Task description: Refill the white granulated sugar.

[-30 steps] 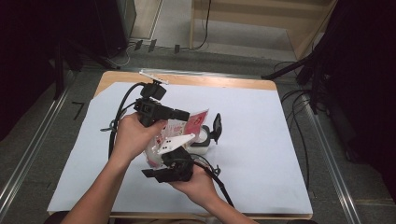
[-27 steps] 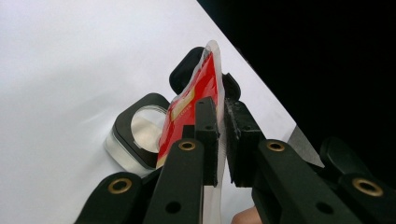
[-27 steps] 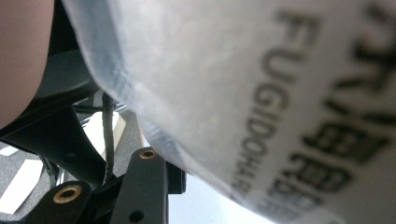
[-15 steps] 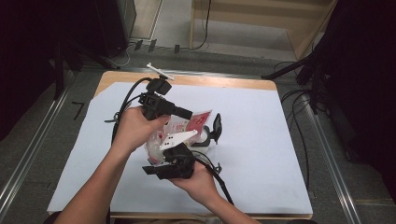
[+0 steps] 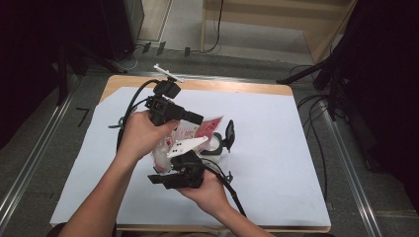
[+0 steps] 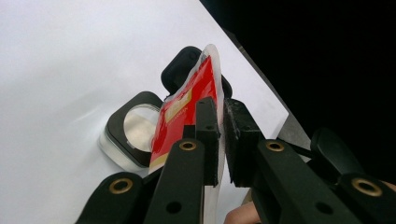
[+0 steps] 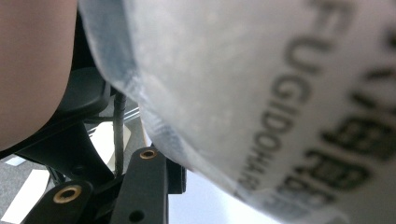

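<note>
A red and white plastic pouch point(image 5: 200, 131) hangs between both grippers over the middle of the table. My left gripper point(image 5: 200, 118) is shut on the pouch's top edge. In the left gripper view its jaws point(image 6: 220, 107) pinch the thin sealed rim of the red pouch point(image 6: 187, 102). My right gripper point(image 5: 170, 163) holds the pouch's lower end from below. In the right gripper view the clear printed film of the pouch point(image 7: 243, 93) lies right over the lens and hides one jaw. Under the pouch stands a small clear jar point(image 5: 217, 145) with its black flip lid point(image 5: 230, 133) open.
A white sheet point(image 5: 276, 158) covers the wooden table point(image 5: 237, 87). The jar's open mouth point(image 6: 133, 126) and raised lid point(image 6: 182, 65) sit just beyond the left jaws. Black cables trail from both grippers. Dark stands and cables lie on the floor to the right point(image 5: 321, 103).
The left hand has lifted and tipped its gripper slightly toward the far side, still gripping the pouch's edge. The right hand has stayed where it was.
</note>
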{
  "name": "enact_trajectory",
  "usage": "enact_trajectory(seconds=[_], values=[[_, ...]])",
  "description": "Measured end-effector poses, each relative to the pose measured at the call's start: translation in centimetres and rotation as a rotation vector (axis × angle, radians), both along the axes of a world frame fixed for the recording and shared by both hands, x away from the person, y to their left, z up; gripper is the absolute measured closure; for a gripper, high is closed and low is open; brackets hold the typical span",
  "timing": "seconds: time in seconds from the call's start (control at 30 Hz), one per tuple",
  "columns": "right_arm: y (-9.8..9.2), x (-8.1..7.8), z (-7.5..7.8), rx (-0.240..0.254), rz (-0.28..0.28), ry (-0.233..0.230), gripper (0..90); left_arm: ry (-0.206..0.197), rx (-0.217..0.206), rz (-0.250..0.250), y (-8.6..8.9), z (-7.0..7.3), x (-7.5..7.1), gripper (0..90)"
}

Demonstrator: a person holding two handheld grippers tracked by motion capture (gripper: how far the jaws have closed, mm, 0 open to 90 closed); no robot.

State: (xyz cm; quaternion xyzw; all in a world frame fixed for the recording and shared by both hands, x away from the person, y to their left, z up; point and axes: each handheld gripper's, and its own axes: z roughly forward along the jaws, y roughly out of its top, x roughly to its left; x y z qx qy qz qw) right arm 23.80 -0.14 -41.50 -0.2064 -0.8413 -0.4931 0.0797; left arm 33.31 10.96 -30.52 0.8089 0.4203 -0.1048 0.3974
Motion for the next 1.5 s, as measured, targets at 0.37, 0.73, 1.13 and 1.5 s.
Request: enact_trajectory(seconds=[0.37,0.73,1.13,1.5], values=[[0.13,0.11,-0.11,0.000,0.001,0.004,64.4,-0.019,0.010,0.015,0.03,-0.01,-0.02,86.3],[-0.25,0.48,-0.08,-0.021,-0.009,0.000,64.4,-0.014,0.002,0.017,-0.24,-0.25,0.61,87.3],[-0.37,0.37,-0.21,-0.032,-0.005,-0.006,64.4,-0.024,0.012,0.009,-0.16,-0.29,0.55,87.1],[-0.39,0.15,-0.02,-0.032,0.000,-0.027,64.4,-0.045,0.009,0.007,-0.14,0.08,0.09,86.6]])
